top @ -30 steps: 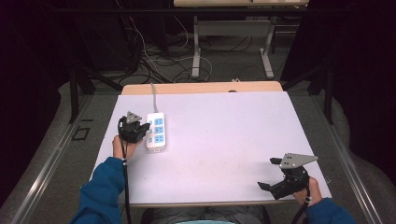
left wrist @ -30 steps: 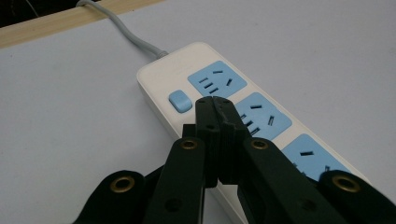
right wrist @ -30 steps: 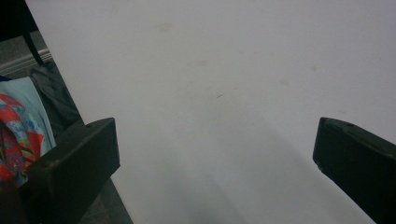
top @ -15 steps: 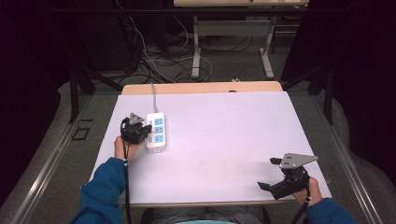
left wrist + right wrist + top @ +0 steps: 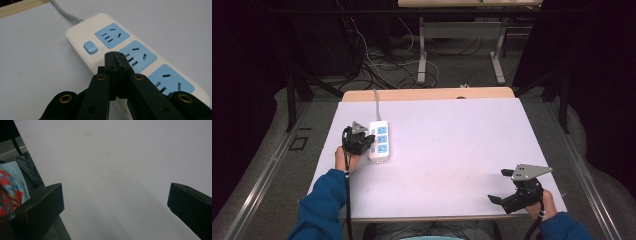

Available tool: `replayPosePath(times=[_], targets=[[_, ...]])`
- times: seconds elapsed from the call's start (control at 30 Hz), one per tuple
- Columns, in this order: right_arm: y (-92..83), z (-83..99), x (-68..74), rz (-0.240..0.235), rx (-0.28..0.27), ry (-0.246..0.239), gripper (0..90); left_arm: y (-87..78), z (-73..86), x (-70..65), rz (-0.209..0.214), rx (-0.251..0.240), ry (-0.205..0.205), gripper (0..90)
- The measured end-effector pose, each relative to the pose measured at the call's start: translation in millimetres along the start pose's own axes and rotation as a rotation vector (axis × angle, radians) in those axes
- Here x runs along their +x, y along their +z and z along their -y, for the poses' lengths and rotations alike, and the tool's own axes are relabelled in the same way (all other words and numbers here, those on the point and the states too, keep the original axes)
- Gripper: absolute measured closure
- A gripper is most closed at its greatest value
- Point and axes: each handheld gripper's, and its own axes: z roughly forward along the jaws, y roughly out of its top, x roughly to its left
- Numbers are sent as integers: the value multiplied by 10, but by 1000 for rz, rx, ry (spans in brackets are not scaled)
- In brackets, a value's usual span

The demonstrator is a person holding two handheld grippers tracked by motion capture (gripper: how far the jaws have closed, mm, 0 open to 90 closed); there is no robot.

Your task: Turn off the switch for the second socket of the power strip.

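At the worktop's [image 5: 452, 150] left, the left gripper [image 5: 114, 53], jaws together, hovers over the power strip [image 5: 130, 53], likely to press its switch [image 5: 90, 47]; the right gripper [image 5: 501, 200] waits, jaws apart.

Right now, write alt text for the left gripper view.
The left gripper, jaws shut, points at a white power strip with three blue sockets and a blue switch. The strip lies on a white table, its grey cord leading away.
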Motion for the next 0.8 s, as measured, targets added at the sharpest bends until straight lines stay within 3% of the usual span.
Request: replayPosePath(times=[0.8], targets=[[4,2,1,-1,-2,-6,2,15,20,-3,-6,-14,14,900]])
